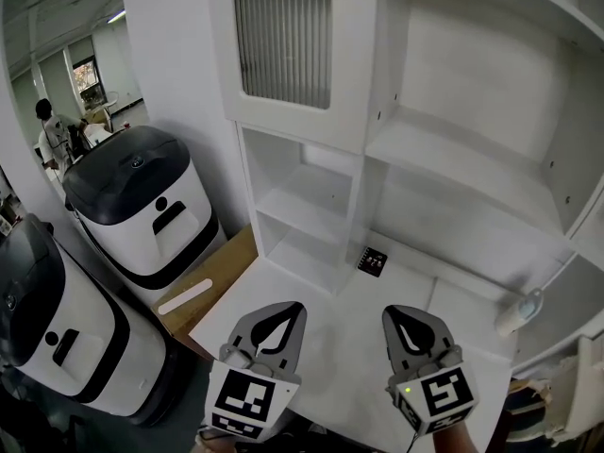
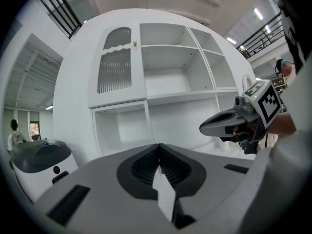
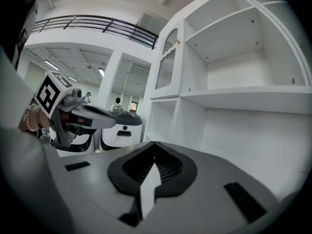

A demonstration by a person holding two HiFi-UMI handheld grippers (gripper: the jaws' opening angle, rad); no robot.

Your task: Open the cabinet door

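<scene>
The white cabinet's door (image 1: 283, 41) has a ribbed glass pane and stands closed at the upper left of the shelving. It also appears in the left gripper view (image 2: 116, 62), with a small knob (image 2: 135, 43) at its upper right corner, and in the right gripper view (image 3: 167, 65). My left gripper (image 1: 284, 313) and right gripper (image 1: 405, 317) hover side by side over the white counter (image 1: 321, 347), well below and short of the door. Both are shut with nothing between the jaws. The left gripper's tips (image 2: 158, 147) and the right gripper's tips (image 3: 155, 147) point toward the shelves.
Two white-and-black machines (image 1: 142, 206) (image 1: 47, 328) stand left of the cabinet, beside a brown box (image 1: 203, 286). A small black tag (image 1: 373, 261) lies on the counter and a white bottle (image 1: 521, 311) at its right. A person (image 1: 47, 135) stands far back left.
</scene>
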